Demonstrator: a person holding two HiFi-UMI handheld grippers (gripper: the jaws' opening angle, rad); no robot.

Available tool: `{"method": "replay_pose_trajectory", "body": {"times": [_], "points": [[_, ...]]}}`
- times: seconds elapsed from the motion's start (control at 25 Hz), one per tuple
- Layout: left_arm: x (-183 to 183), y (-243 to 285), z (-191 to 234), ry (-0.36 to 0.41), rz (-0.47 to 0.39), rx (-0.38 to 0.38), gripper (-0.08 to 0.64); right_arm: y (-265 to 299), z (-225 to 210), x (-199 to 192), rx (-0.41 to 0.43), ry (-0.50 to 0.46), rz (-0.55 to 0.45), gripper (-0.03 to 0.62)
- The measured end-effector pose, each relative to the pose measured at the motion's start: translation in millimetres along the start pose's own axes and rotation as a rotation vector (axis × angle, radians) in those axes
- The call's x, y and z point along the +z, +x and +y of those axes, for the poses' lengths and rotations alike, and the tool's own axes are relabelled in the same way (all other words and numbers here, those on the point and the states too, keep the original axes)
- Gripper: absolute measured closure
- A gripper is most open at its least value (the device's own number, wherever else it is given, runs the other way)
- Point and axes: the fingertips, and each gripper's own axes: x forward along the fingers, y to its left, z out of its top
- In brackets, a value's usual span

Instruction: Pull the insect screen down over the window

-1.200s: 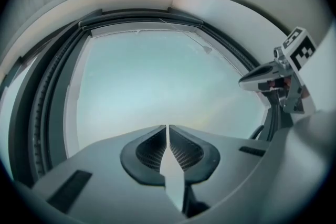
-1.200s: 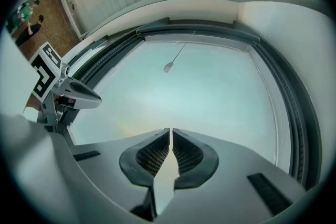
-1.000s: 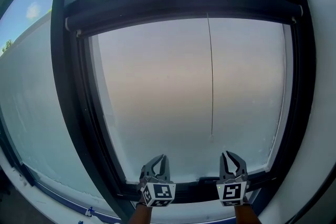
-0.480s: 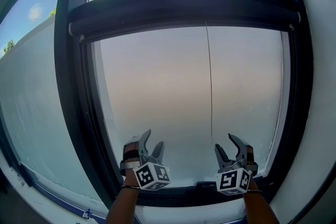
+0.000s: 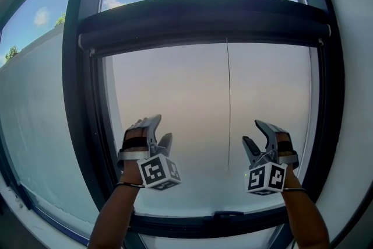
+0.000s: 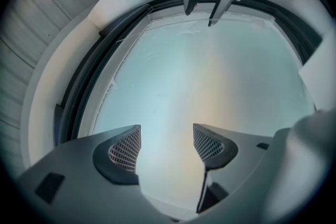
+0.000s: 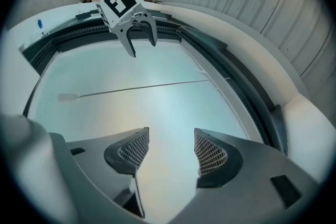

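The insect screen (image 5: 175,102) hangs as a hazy mesh from its dark roller box (image 5: 204,17) down to its bottom rail (image 5: 175,224) at the sill. A thin pull cord (image 5: 228,108) hangs down its middle. My left gripper (image 5: 156,132) and right gripper (image 5: 256,136) are both held up in front of the mesh, well above the rail. Their jaws are opening, with nothing between them. In the left gripper view my own jaws (image 6: 167,147) frame only mesh. The right gripper view shows the same round its jaws (image 7: 170,150), with the cord (image 7: 136,88) beyond.
Dark frame uprights stand at the left (image 5: 81,96) and right (image 5: 331,96) of the screen. A second pane (image 5: 35,114) lies to the left and a white wall (image 5: 361,125) to the right. A small handle (image 5: 228,214) sits on the rail.
Both grippers were shut down at the bottom rail. They have let go, opened, and risen to mid-height in front of the mesh. The view has tilted upward.
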Motion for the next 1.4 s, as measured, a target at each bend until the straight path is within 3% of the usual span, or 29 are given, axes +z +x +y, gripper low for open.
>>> {"method": "replay_pose_trajectory", "body": {"times": [0.16, 0.4, 0.64, 0.92, 1.12, 1.24, 1.4], "points": [[10.3, 1.9, 52.4, -0.059, -0.049, 0.009, 0.265, 14.0, -39.5, 12.7, -0.045, -0.073, -0.016, 0.344], [19.1, 19.9, 122.6, 0.037, -0.022, 0.125, 0.265, 38.5, -90.7, 26.2, -0.093, -0.151, -0.010, 0.334], [36.5, 39.1, 156.8, 0.131, 0.001, 0.189, 0.259, 59.7, -137.3, 51.3, -0.158, -0.196, -0.017, 0.333], [51.4, 48.7, 205.6, 0.161, 0.004, 0.217, 0.259, 94.1, -181.1, 53.4, -0.213, -0.340, 0.055, 0.322], [48.6, 49.3, 211.1, 0.205, 0.024, 0.227, 0.259, 99.0, -198.5, 54.5, -0.252, -0.396, 0.076, 0.321], [40.0, 55.3, 209.5, 0.181, 0.044, 0.207, 0.259, 100.4, -203.2, 55.4, -0.258, -0.404, 0.083, 0.318], [33.6, 64.9, 208.9, 0.203, 0.073, 0.204, 0.259, 106.9, -210.2, 55.5, -0.262, -0.420, 0.094, 0.316]]}}
